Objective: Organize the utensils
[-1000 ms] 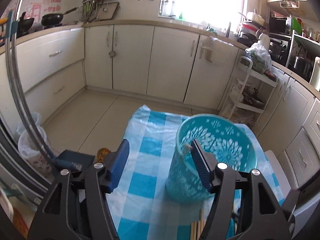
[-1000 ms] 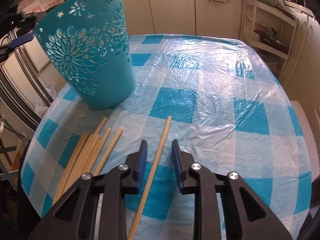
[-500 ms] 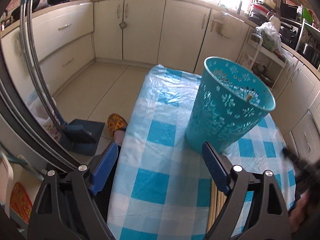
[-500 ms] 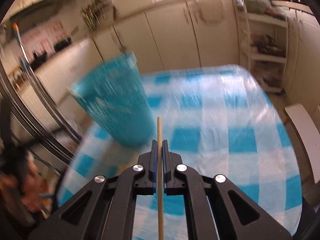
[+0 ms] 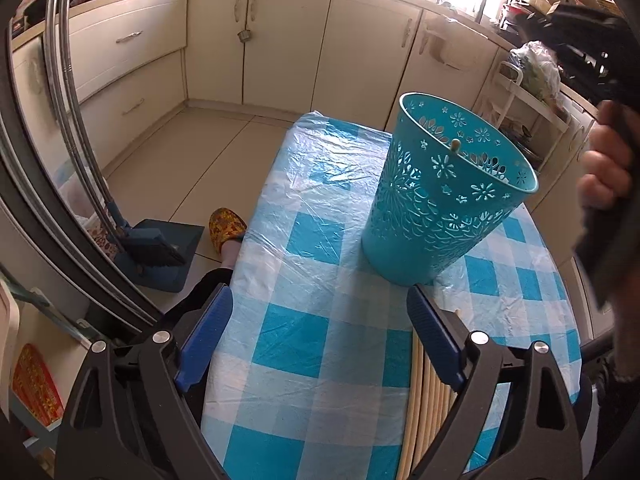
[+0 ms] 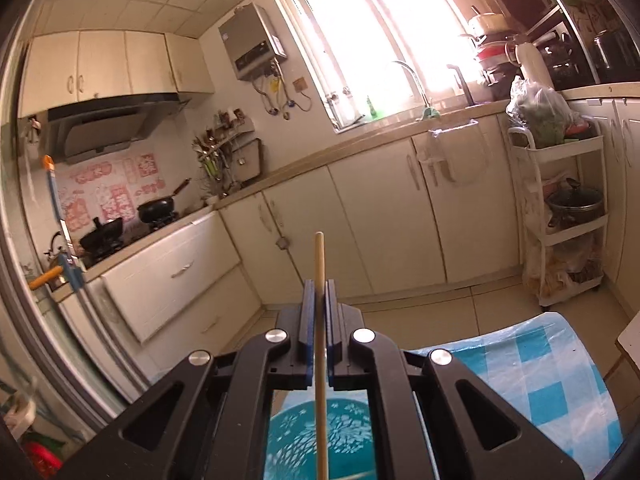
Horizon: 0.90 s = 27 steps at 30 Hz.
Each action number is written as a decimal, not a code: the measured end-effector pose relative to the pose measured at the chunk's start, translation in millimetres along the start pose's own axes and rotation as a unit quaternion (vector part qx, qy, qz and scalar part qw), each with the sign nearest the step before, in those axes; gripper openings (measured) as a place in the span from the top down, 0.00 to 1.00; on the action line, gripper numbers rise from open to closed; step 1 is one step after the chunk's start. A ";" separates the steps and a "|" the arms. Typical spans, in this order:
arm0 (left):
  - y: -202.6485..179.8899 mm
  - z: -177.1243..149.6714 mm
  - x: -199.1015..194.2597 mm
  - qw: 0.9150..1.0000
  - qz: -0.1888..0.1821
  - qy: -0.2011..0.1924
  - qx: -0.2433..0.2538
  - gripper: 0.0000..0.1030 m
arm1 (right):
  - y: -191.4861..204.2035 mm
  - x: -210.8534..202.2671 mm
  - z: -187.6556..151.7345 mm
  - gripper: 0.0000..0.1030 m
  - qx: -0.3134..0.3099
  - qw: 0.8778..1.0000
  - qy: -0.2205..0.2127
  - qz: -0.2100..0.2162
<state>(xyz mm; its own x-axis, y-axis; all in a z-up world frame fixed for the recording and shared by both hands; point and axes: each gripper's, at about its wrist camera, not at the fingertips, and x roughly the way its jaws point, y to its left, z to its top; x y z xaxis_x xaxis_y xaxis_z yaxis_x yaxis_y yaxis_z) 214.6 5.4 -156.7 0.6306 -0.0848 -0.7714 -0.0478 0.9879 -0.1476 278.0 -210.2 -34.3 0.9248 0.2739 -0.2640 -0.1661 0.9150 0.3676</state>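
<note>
Your left gripper (image 5: 316,338) is over the near end of the worktop (image 5: 320,264), pointing steeply down. Its jaws are wide and opening, with nothing between the blue pads (image 5: 206,332) but checked blue-and-white tablecloth. Left of the worktop, on the floor: a blue dustpan and brush (image 5: 154,250), and a foot in a yellow patterned slipper (image 5: 227,227) just beside the worktop edge.

The row of loose wooden chopsticks (image 5: 426,392) lies on the cloth under the left gripper's right finger, running toward the camera; part of it is hidden by that finger. Just beyond it stands the teal cut-out basket (image 5: 440,204), upright, with one chopstick tip (image 5: 455,145) showing above its far rim.

At the right edge of the left wrist view, your right hand (image 5: 604,176) is up high on its tool, blurred.

Your right gripper (image 6: 319,294) is clamped on a single wooden chopstick (image 6: 319,264), pads tight on both sides. The stick runs along the fingers and sticks out past the tips. The teal basket sits directly below it, seen through the frame.
</note>
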 end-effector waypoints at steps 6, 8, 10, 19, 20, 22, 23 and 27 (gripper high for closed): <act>3.0 -0.4 3.1 1.000 -0.007 0.005 -0.011 0.17 | -9.4 6.8 -24.5 0.95 -0.015 0.999 0.036 -0.016; 1.9 -1.6 5.0 1.000 -0.008 0.010 -0.010 0.17 | -11.7 4.3 -28.6 0.94 -0.018 0.998 0.049 -0.019; 0.4 -2.8 5.3 1.000 -0.010 0.013 -0.009 0.17 | -10.1 -2.7 -32.0 0.93 -0.024 0.998 0.055 -0.014; 0.1 -8.4 -4.9 1.000 -0.007 0.005 -0.006 0.17 | -18.1 -82.7 -50.8 0.80 -0.027 0.998 0.059 -0.015; 0.4 -10.1 -5.7 1.000 -0.005 0.005 -0.004 0.17 | -22.4 -92.7 -62.0 0.80 -0.021 0.997 0.076 -0.022; 0.9 -14.4 -4.9 1.000 -0.003 0.010 -0.003 0.16 | -28.9 -102.7 -90.6 0.80 -0.018 0.992 0.123 -0.037; 1.5 -16.2 -4.4 1.000 -0.002 0.012 -0.003 0.16 | -31.8 -104.8 -108.9 0.80 -0.017 0.987 0.153 -0.044; 1.3 -28.8 1.6 0.999 0.002 0.033 0.003 0.16 | -37.1 -94.4 -174.3 0.85 -0.018 0.964 0.259 -0.056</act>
<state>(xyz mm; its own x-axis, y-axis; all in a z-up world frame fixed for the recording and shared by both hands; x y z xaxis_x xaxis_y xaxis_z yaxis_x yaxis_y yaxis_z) 193.2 2.7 -176.0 0.5776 -0.0894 -0.8114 -0.0454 0.9889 -0.1413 137.2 -218.3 -178.4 0.6448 0.2751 -0.7131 -0.0946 0.9545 0.2826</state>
